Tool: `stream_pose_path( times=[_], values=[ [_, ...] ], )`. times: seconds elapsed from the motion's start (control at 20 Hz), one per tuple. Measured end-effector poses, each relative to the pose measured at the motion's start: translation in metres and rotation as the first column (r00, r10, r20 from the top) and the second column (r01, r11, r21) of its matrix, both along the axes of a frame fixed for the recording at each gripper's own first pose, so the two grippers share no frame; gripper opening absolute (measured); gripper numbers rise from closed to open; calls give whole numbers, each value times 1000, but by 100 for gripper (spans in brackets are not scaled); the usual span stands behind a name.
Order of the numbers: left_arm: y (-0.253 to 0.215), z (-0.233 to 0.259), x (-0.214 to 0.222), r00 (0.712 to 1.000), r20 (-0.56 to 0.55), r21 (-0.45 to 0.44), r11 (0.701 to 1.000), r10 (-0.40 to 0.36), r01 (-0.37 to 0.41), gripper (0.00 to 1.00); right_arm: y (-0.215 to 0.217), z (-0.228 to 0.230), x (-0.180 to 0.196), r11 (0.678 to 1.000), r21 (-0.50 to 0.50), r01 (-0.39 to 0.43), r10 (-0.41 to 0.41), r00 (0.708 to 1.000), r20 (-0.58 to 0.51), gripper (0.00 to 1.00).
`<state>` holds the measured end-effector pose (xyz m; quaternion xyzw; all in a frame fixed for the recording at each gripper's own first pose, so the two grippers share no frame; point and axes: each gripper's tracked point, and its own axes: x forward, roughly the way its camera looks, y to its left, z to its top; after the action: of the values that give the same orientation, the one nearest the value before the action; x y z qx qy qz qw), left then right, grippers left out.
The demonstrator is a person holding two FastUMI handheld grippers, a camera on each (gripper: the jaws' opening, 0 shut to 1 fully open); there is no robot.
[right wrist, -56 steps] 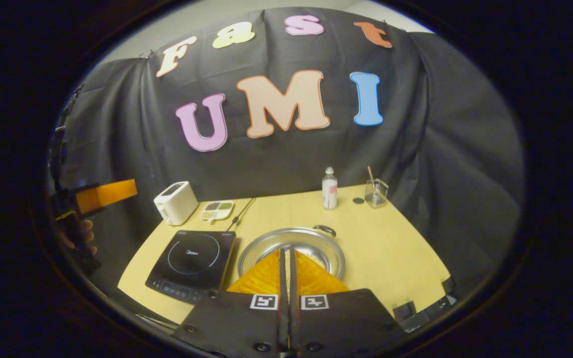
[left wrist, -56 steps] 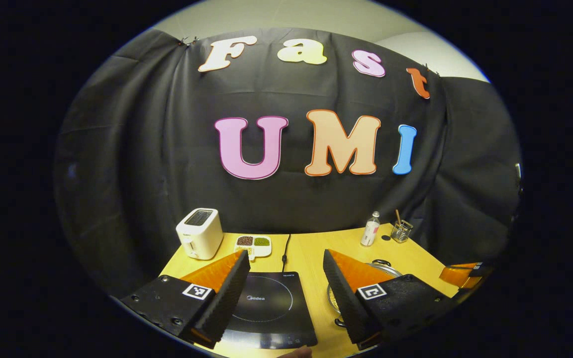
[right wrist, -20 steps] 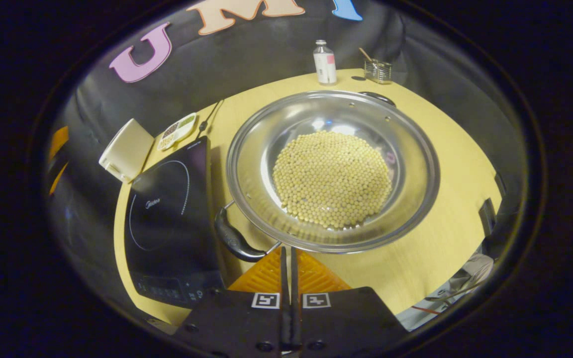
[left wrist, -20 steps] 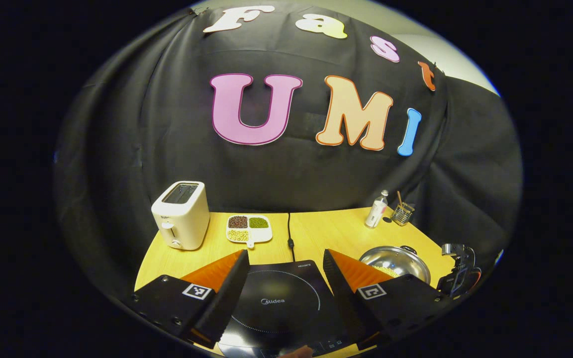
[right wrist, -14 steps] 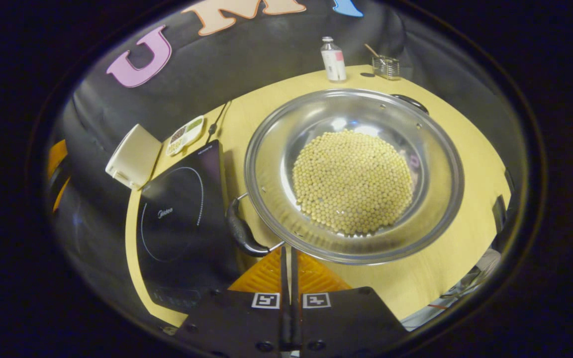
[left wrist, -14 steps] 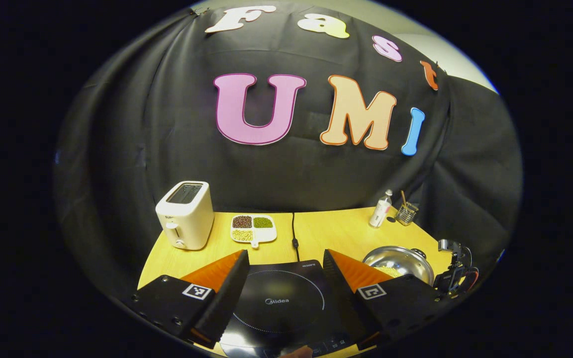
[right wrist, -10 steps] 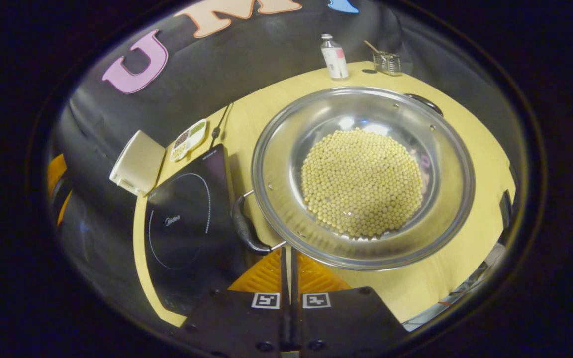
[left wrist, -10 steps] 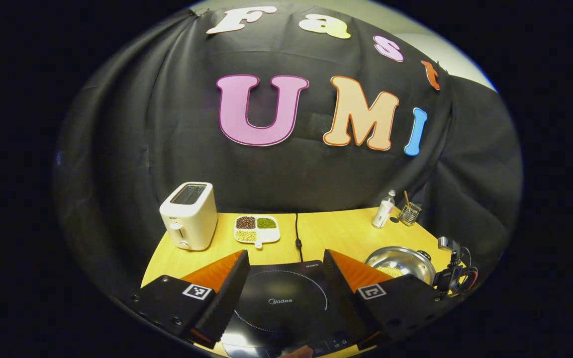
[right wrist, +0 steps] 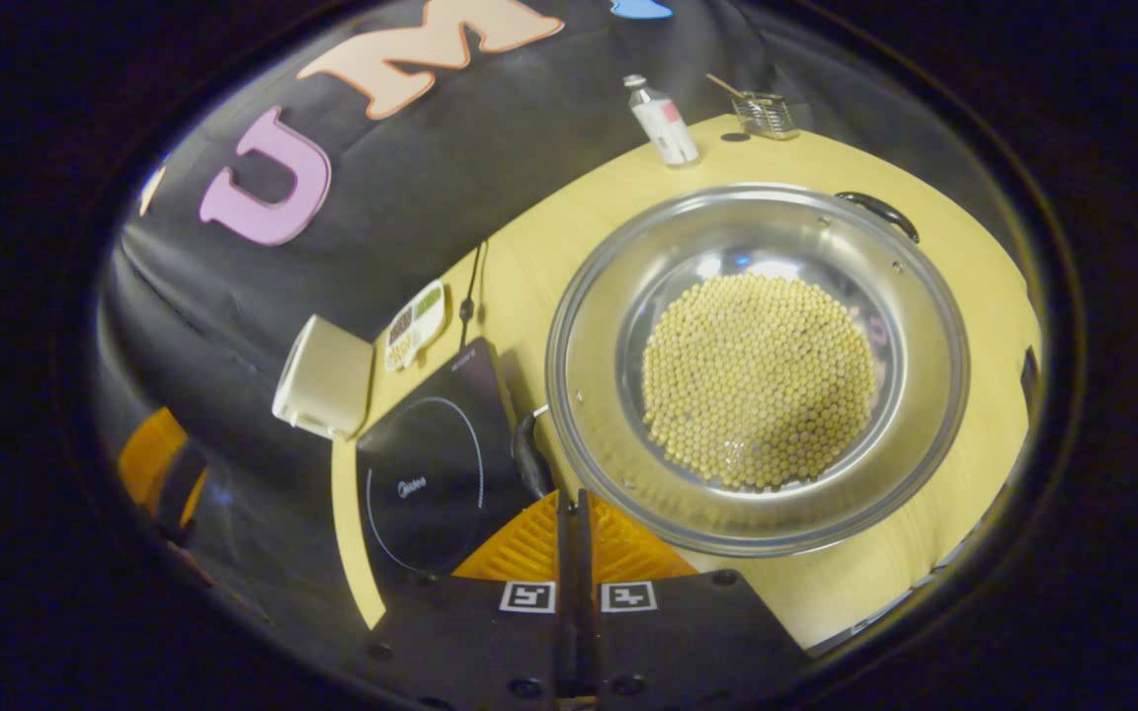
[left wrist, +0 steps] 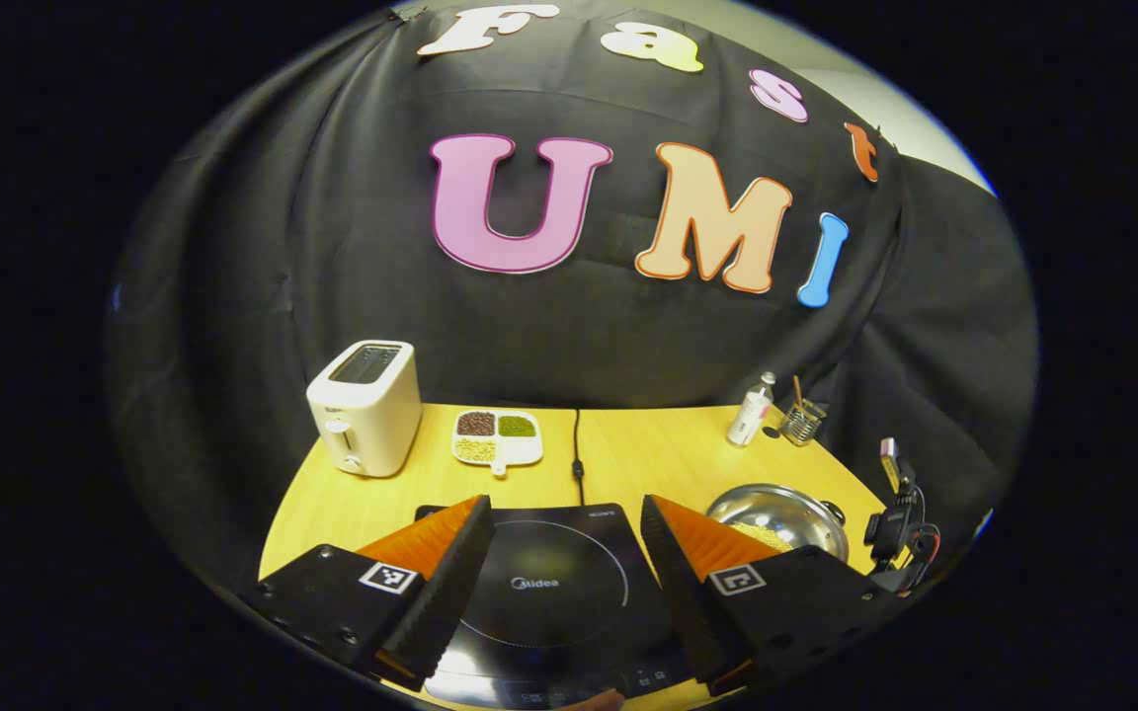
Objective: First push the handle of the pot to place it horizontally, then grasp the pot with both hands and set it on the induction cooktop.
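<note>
Pot (right wrist: 757,365) sits on the bench (right wrist: 529,237) just right of the induction cooktop (right wrist: 431,474), not on it; it holds a layer of pale beans (right wrist: 757,380). Judged stage: handle-push step in progress, two-handed lift and placement not yet begun. Left to right in the right gripper view: cooktop, then the near black handle (right wrist: 527,454) beside the cooktop's edge, then the steel bowl of the pot, then the far handle (right wrist: 880,212) at the opposite rim. Right gripper (right wrist: 574,513) has its jaws pressed together, holding nothing, tips just beside the near handle; whether they touch it I cannot tell. Left gripper (left wrist: 564,548) hangs above the cooktop with jaws wide apart and empty. Handles appear to lie roughly on a diagonal, so some turning likely remains. Bench is pale wood; along its back, left to right in the left gripper view: white toaster (left wrist: 366,405), divided dish of beans (left wrist: 496,437), power cord (left wrist: 577,454), small bottle (left wrist: 750,410), glass jar (left wrist: 802,420). Black cloth walls the booth behind.
</note>
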<state>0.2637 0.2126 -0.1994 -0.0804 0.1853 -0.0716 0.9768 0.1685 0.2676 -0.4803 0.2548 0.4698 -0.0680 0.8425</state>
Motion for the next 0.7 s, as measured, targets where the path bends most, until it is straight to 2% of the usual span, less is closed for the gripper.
stream_pose_path(
  times=[0.1,0.25,0.35,0.45,0.5,0.55,0.6,0.65,0.7],
  values=[
    [-13,-10,-5,999,-35,-18,1000,-16,15,89,-27,13,7,1000,-11,20,-20,999,41,2],
    [-35,-18,-11,996,-84,-47,999,-17,13,89,-87,24,13,994,-106,41,-33,997,74,0],
    [-53,-28,-15,992,-125,-59,998,-10,2,90,-127,28,18,986,-165,34,-19,996,90,2],
    [-73,-36,-18,986,-166,-66,998,6,-17,90,-157,37,23,981,-191,12,7,995,101,0],
    [-83,-40,-18,983,-184,-71,997,14,-27,90,-171,40,27,979,-206,-6,28,994,105,15],
    [-96,-45,-18,979,-202,-68,997,13,-28,90,-183,42,31,975,-221,-32,57,993,107,12],
    [-105,-50,-16,978,-209,-64,997,18,-32,90,-196,42,36,967,-248,-64,91,991,99,17],
    [-113,-58,-15,972,-234,-63,997,24,-40,90,-209,40,40,953,-286,-97,128,987,92,28],
    [-120,-66,-14,966,-257,-68,996,31,-50,95,-222,39,46,936,-326,-129,167,982,90,38]
  ],
)
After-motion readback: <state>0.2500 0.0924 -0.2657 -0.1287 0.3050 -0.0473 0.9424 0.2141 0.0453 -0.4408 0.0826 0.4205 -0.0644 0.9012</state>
